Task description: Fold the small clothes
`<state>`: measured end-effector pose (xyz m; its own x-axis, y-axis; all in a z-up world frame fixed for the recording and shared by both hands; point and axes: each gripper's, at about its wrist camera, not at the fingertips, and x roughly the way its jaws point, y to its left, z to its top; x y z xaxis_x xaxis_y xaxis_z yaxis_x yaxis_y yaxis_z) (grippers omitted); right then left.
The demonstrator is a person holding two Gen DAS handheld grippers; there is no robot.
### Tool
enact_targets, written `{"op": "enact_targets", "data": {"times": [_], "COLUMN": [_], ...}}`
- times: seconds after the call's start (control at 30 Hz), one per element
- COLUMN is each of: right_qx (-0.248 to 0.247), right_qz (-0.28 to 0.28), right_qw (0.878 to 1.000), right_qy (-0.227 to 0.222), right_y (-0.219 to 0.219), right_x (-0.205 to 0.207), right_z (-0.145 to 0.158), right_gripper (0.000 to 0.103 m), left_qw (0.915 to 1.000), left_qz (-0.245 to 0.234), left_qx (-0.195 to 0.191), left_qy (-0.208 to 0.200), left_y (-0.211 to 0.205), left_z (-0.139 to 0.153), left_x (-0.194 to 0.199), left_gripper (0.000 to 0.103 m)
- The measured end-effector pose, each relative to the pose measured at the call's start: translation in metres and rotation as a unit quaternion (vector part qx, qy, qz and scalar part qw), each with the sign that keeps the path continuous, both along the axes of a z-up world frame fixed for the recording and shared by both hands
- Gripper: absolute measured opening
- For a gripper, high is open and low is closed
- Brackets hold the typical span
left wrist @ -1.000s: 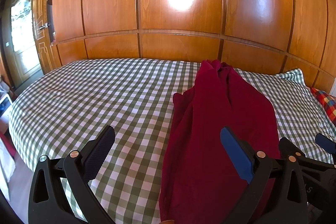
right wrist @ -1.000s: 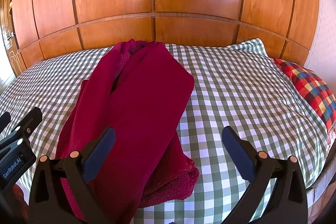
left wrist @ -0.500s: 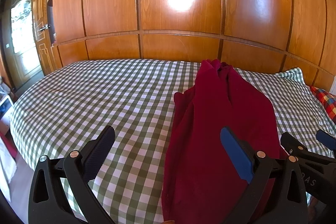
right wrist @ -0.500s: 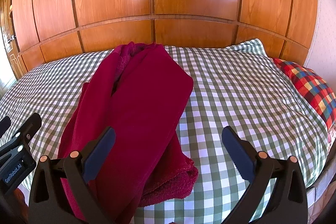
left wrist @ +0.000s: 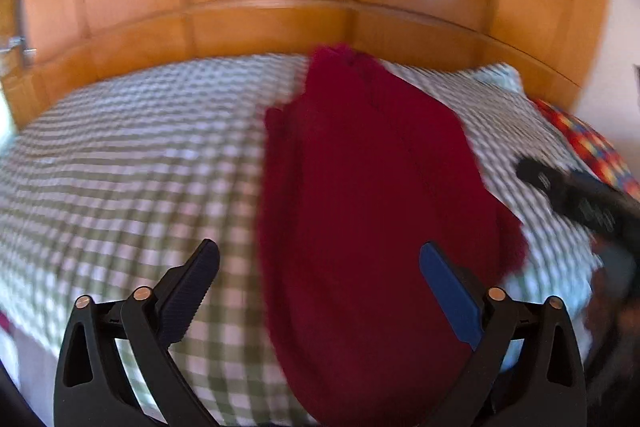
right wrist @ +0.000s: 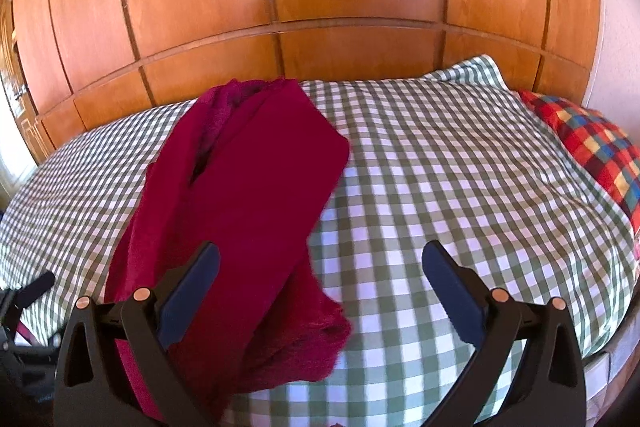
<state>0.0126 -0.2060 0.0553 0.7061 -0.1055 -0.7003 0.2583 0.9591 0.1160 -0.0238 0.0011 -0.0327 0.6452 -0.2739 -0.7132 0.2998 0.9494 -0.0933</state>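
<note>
Blurring left view; red garment (left wrist: pixel 360 227) near end cut off.

No text, label, brand or number could be read in either view. In the left wrist view, the right gripper (left wrist: pixel 576 199) off to the side of the dark red garment (left wrist: pixel 372 211) bore faint light marks on its black body, but they were too blurred to make out as letters.
</note>
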Motion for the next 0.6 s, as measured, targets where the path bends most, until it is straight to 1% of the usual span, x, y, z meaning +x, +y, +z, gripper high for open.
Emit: {"op": "enact_targets", "data": {"times": [0.03,0.07,0.13,0.17,0.23,0.27,0.33,0.37,0.4,0.47,0.5,0.53,0.6], "right_qx": [0.001,0.004,0.007,0.013,0.035,0.046,0.067,0.085,0.106,0.145,0.159,0.164,0.165], "right_qz": [0.003,0.009,0.020,0.027,0.041,0.048,0.064,0.080,0.097,0.126,0.141,0.152,0.166], "right_qw": [1.000,1.000,1.000,0.999,0.998,0.997,0.995,0.992,0.989,0.980,0.976,0.974,0.971], "right_qy": [0.003,0.006,0.016,0.024,0.034,0.037,0.039,0.037,0.037,0.043,0.045,0.046,0.053], "right_y": [-0.004,-0.007,-0.013,-0.015,-0.018,-0.019,-0.017,-0.016,-0.014,-0.010,-0.006,-0.001,0.010], "right_x": [-0.002,-0.004,-0.007,-0.008,-0.010,-0.010,-0.012,-0.012,-0.011,-0.008,-0.006,-0.004,0.002], "right_z": [-0.002,-0.004,-0.010,-0.014,-0.020,-0.023,-0.025,-0.025,-0.026,-0.029,-0.030,-0.031,-0.032], "right_gripper": [0.098,0.095,0.072,0.069,0.062,0.062,0.062,0.062,0.062,0.062,0.062,0.062,0.061], "left_qw": [0.9998,0.9986,0.9946,0.9923,0.9877,0.9866,0.9852,0.9847,0.9839,0.9825,0.9823,0.9824,0.9828], "left_qz": [-0.019,-0.047,-0.089,-0.107,-0.137,-0.144,-0.155,-0.157,-0.160,-0.166,-0.166,-0.166,-0.161], "left_qx": [-0.005,-0.010,-0.028,-0.032,-0.036,-0.033,-0.004,0.011,0.010,-0.003,-0.014,-0.025,-0.055], "left_qy": [0.007,0.021,0.045,0.054,0.067,0.069,0.073,0.075,0.079,0.086,0.085,0.082,0.073], "left_y": [-0.002,-0.006,-0.013,-0.018,-0.027,-0.030,-0.040,-0.043,-0.041,-0.035,-0.027,-0.022,-0.007], "left_z": [-0.002,-0.006,-0.012,-0.015,-0.021,-0.023,-0.030,-0.034,-0.036,-0.036,-0.035,-0.033,-0.026], "left_x": [-0.003,-0.006,-0.009,-0.012,-0.018,-0.020,-0.024,-0.023,-0.025,-0.027,-0.025,-0.027,-0.027], "left_gripper": [0.078,0.074,0.063,0.060,0.060,0.060,0.058,0.053,0.034,0.024,0.015,0.010,0.007]}}
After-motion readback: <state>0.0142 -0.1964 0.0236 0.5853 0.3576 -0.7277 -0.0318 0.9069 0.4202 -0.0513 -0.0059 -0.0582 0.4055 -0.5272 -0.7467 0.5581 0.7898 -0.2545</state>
